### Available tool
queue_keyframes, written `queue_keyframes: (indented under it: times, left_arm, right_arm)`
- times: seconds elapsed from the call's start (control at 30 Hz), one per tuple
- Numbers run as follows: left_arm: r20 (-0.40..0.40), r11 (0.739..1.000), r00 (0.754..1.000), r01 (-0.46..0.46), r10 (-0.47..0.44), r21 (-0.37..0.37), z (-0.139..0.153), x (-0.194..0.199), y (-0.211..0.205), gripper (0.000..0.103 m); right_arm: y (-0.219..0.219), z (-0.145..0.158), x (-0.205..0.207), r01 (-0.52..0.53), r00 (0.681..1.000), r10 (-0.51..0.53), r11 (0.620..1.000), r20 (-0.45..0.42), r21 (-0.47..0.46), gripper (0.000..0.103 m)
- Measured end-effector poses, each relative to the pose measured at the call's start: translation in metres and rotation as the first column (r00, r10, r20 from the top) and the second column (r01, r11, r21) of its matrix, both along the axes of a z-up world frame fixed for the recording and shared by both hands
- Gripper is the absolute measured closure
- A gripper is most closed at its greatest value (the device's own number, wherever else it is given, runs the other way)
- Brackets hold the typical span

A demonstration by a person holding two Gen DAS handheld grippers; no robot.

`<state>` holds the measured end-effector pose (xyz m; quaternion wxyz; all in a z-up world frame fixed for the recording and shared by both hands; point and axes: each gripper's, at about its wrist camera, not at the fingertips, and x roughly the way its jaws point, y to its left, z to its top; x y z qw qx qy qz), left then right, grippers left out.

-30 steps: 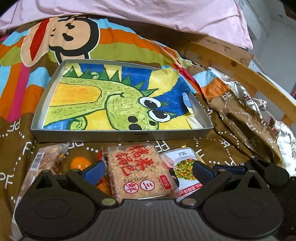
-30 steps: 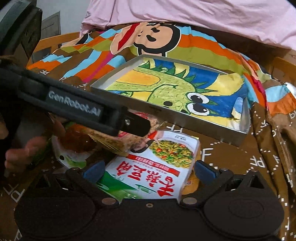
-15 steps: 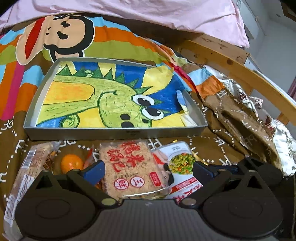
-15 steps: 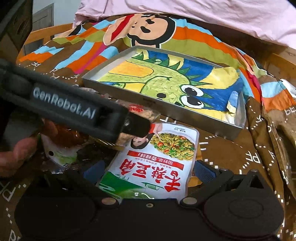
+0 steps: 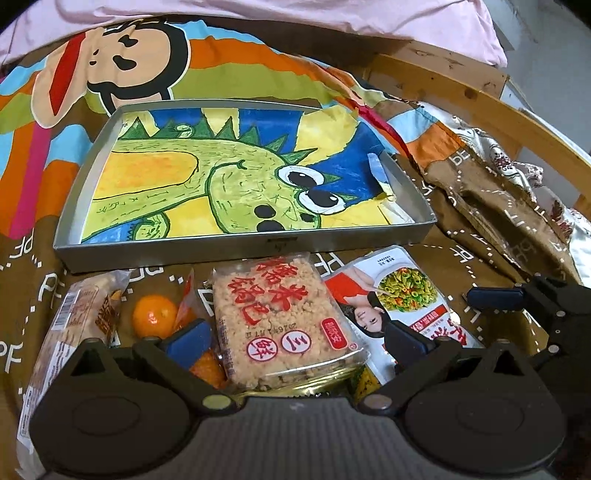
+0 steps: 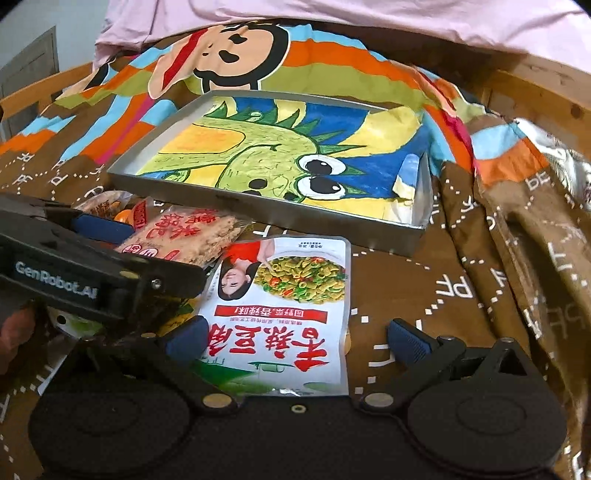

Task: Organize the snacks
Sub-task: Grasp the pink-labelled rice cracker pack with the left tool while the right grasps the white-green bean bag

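Note:
A grey metal tray (image 5: 258, 246) with a dinosaur drawing inside lies on the bedspread; it also shows in the right wrist view (image 6: 236, 201). In front of it lie a clear rice-cracker pack (image 5: 284, 321), a white bean-snack pouch (image 5: 402, 295) (image 6: 284, 306), a small orange (image 5: 154, 320) and a long bread pack (image 5: 74, 332). My left gripper (image 5: 295, 341) is open, its jaws on either side of the rice-cracker pack (image 6: 184, 236). My right gripper (image 6: 295, 341) is open, its jaws on either side of the pouch's near end.
A colourful cartoon bedspread (image 5: 229, 66) covers the bed. A wooden bed rail (image 5: 480, 107) runs along the right, a pink pillow (image 5: 258, 14) lies behind. A crumpled brown and silver cloth (image 6: 517, 221) lies right of the tray.
Both grippers have drawn back and tilted; the snacks and tray sit a little farther ahead in both views. The jaws stay open. The snacks have not moved.

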<state>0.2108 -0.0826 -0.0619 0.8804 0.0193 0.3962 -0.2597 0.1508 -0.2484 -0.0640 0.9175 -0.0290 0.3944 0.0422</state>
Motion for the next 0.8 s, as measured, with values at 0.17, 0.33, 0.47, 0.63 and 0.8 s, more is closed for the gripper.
queue_keyframes:
  times: [0.17,0.33,0.47,0.63,0.8]
  left_arm:
    - [-0.004,0.999,0.999,-0.034,0.034,0.030,-0.001,0.007,-0.006,0.001]
    - [0.002,0.998,1.000,-0.025,0.025,0.052,-0.004,0.008,-0.009,0.001]
    - [0.001,0.998,1.000,-0.015,0.015,0.054,-0.005,0.007,-0.011,0.001]
    - [-0.025,1.000,0.999,-0.019,0.019,0.022,-0.005,0.009,-0.007,0.013]
    - [-0.059,0.999,0.998,-0.032,0.031,-0.013,-0.007,0.013,-0.001,0.015]
  right_arm:
    - [0.009,0.000,-0.004,-0.039,0.999,0.040,0.999,0.027,-0.036,0.001]
    - [0.016,-0.002,-0.004,-0.083,0.996,0.083,0.996,0.022,-0.031,0.001]
    - [0.015,-0.004,-0.004,-0.085,0.996,0.085,0.996,0.020,-0.024,0.001]
    - [0.008,-0.004,-0.002,-0.054,0.998,0.054,0.998,-0.013,0.020,0.001]
    - [0.002,0.000,-0.003,-0.023,1.000,0.023,0.999,0.002,0.044,0.016]
